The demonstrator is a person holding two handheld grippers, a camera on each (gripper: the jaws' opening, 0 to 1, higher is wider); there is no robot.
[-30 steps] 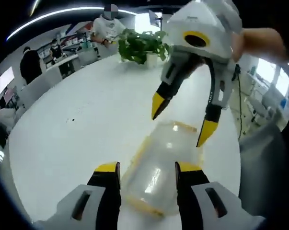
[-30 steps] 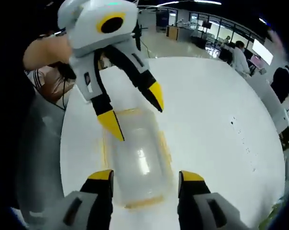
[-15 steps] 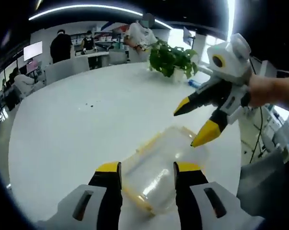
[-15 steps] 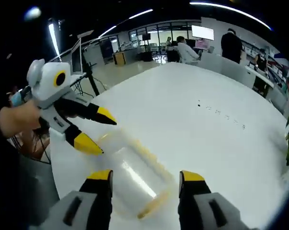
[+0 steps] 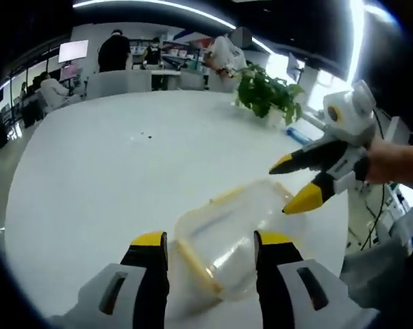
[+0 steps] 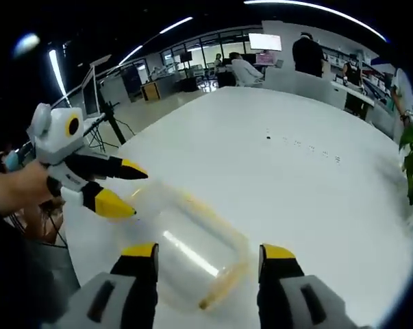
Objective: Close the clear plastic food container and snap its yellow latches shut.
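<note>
— So, where is the container?
— On the white table, near its edge: the clear plastic food container with yellow latches.
— The tongs?
— Left gripper and right gripper both spread, gripping nothing, container between their tips.
</note>
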